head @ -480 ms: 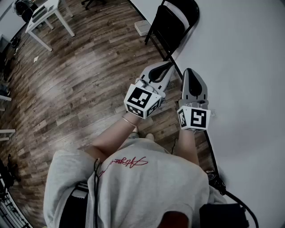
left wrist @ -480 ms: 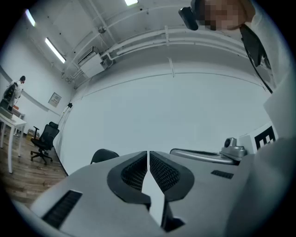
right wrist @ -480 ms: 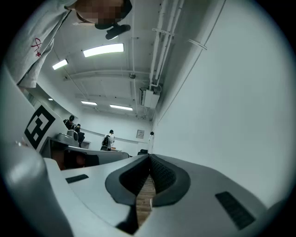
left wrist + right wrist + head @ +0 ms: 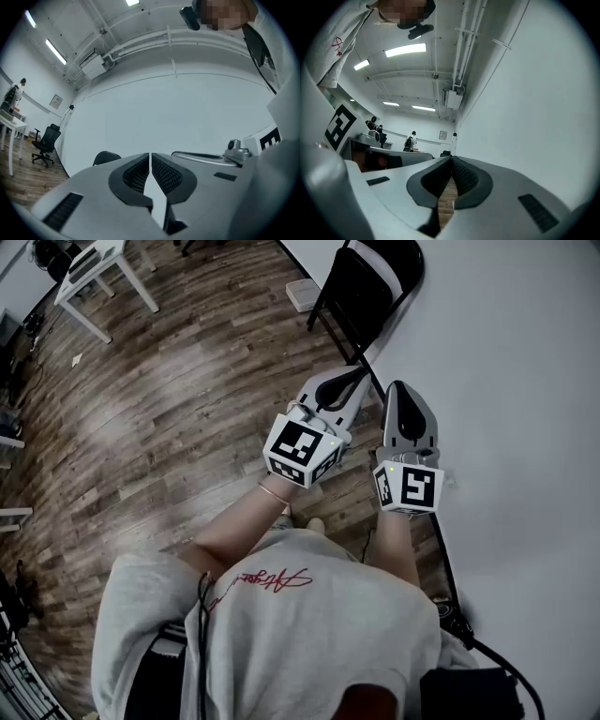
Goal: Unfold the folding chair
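A black folding chair point(image 4: 364, 289) stands folded, leaning against the white wall at the top of the head view, and its dark top edge point(image 4: 105, 158) peeks over my left gripper's body in the left gripper view. My left gripper point(image 4: 359, 379) is held in front of the person, short of the chair's legs, with its jaws together and nothing between them point(image 4: 150, 157). Just to its right, my right gripper point(image 4: 397, 390) points along the wall, also shut and empty point(image 4: 451, 160). Neither gripper touches the chair.
A white table point(image 4: 105, 270) stands at the far left on the wooden floor. A small white box point(image 4: 302, 297) lies on the floor left of the chair. A black cable point(image 4: 448, 563) runs along the wall's foot. An office chair point(image 4: 44, 141) and distant people point(image 4: 411, 140) are further off.
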